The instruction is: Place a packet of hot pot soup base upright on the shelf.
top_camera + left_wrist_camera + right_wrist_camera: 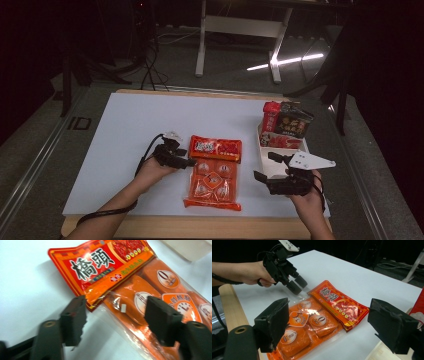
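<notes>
Both grippers, left gripper [186, 161] and right gripper [264, 167], jaws apart.

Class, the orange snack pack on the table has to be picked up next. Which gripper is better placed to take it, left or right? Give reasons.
Left. The left gripper is open with its jaws at the orange pack's edge. The right gripper, also open, sits off to the side by the white box.

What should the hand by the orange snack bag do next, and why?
Probably ease the left gripper a little further onto the orange snack bag and close on its clear edge. Its jaws are open and already straddle that edge in the left gripper view, but nothing is pinched yet. The right gripper waits open beside the bag.
</notes>
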A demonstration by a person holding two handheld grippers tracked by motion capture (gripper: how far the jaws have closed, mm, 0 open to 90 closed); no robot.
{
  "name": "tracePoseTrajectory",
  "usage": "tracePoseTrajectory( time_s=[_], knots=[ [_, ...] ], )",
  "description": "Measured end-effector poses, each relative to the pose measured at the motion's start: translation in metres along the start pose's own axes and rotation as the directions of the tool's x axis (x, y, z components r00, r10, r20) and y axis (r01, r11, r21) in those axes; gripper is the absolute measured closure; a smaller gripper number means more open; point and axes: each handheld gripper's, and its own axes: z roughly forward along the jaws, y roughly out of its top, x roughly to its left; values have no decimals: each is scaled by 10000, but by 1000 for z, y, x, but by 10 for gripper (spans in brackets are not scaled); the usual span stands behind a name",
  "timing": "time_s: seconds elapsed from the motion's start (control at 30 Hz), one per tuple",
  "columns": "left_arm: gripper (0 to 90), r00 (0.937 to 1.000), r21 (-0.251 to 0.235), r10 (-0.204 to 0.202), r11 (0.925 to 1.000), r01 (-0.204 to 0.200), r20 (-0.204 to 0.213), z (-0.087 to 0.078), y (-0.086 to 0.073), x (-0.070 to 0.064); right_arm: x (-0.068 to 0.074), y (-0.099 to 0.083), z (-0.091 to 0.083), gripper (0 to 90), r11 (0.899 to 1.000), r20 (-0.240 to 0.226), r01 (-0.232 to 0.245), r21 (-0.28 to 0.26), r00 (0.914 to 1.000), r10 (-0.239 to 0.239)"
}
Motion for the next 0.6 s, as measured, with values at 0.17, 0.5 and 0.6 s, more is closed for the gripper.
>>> tracePoseTrajectory(
  time_s=[0.17,0.5,0.6],
  knots=[
    [269,9992,-344,-229,9992,218,-325,1,2,10,1,0,0,185,9997,144,253,19,9996,-253],
    [329,9969,-176,-686,9975,679,-389,19,7,33,0,-2,0,182,9998,158,158,117,9997,-160],
    [360,9959,-132,-865,9962,862,-272,25,8,37,0,-2,1,182,9999,141,125,113,9998,-126]
  ],
)
